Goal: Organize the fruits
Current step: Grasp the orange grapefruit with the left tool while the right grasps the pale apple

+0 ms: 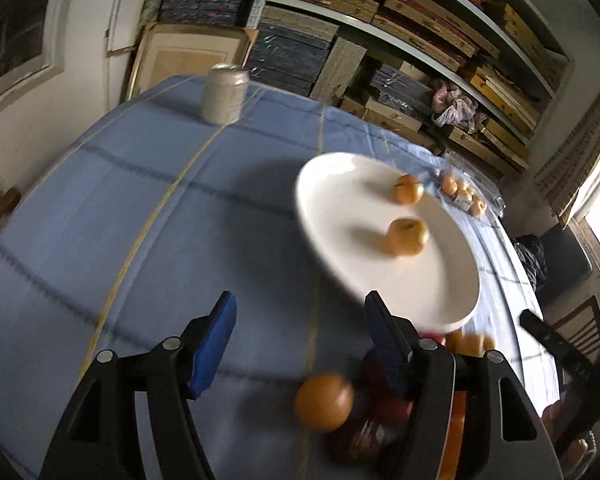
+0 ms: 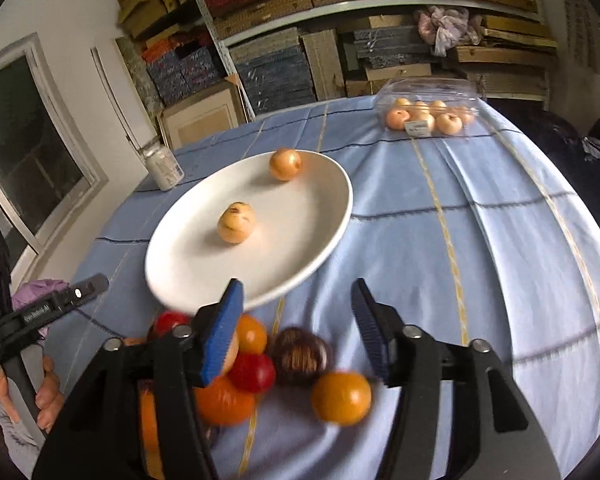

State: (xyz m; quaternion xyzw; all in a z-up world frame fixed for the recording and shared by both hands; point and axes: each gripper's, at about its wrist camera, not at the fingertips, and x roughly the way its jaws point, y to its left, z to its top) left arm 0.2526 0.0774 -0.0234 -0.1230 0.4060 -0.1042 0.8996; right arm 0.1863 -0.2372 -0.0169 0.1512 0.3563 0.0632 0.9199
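Both sets of jaws parted, nothing held. Loose orange (image 2: 341,398) on cloth below and between right gripper (image 2: 298,330) fingers, nearer than left gripper (image 1: 298,340); white plate (image 2: 204,280) beyond.

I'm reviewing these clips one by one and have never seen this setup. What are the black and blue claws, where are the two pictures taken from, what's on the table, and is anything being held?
There is no robot. A person holds a hand-operated gripper in each hand, and a wide-angle camera on each looks along its two blue-padded fingers. One picture comes from the left gripper, the other from the right gripper.

On the blue tablecloth sits a white plate with two pale yellow fruits. Nearer lies a loose pile of fruit: an orange, red ones and a dark brown one. Farther back are a clear box of fruit and a can.

Both grippers are open and hold nothing.
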